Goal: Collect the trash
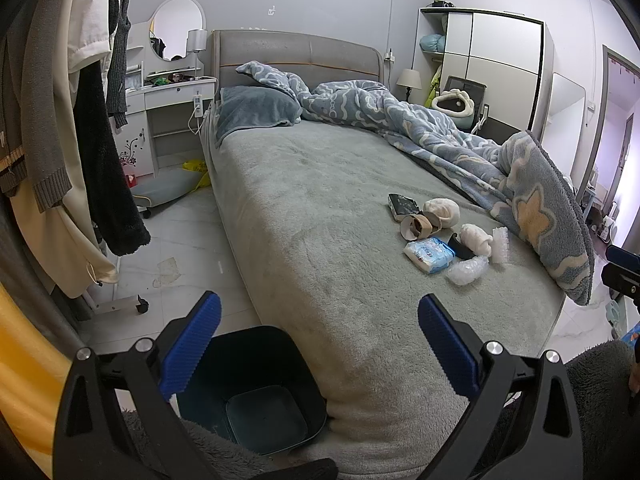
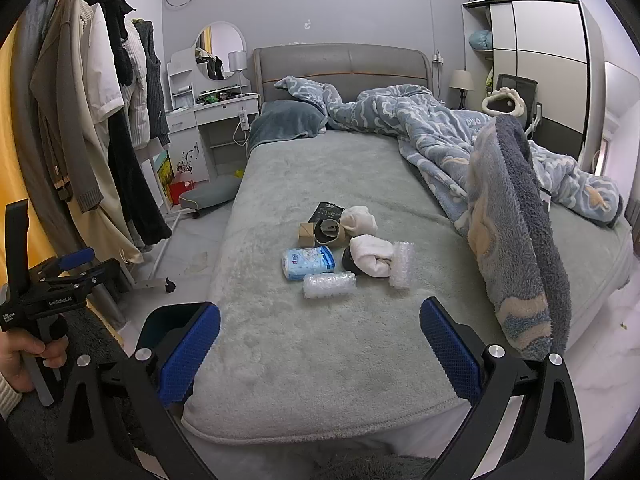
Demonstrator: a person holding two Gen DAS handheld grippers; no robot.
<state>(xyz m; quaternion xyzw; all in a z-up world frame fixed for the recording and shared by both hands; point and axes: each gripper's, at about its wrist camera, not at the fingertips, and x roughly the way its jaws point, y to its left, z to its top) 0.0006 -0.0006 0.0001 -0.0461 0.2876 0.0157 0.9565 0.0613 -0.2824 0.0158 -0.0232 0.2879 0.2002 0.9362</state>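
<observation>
Both tools we hold wide open w/ nothing between the blue pads: left tool (image 1: 319,344) hangs over the foot corner of the bed (image 1: 320,208), right tool (image 2: 320,350) faces the same bed from the foot end. Left tool also shows in the right wrist view, gripped by our left hand (image 2: 24,356). Just below the left tool, on the floor against the bed corner, sits a dark bin (image 1: 256,392), empty as far as we see. Farther up, on the grey bed cover, the trash sits in one tight cluster: a clear bubble-wrap roll (image 2: 329,284) nearest, a blue-white tissue pack (image 2: 307,263) just behind it, a 2nd bubble-wrap piece (image 2: 401,265) to the right, touching a white cloth bundle (image 2: 372,258) w/ a small black item (image 2: 349,260) beside it. Behind those, cardboard tubes (image 2: 324,232), another white bundle (image 2: 359,219) and a dark packet (image 2: 328,211). Right of the cluster a blue patterned blanket (image 2: 512,240) lies heaped. Far end: pillow (image 2: 286,124), grey headboard (image 2: 340,62). Left side: clothes rack (image 2: 100,120), white vanity w/ round mirror (image 2: 220,50); far right, wardrobe (image 2: 540,56).
</observation>
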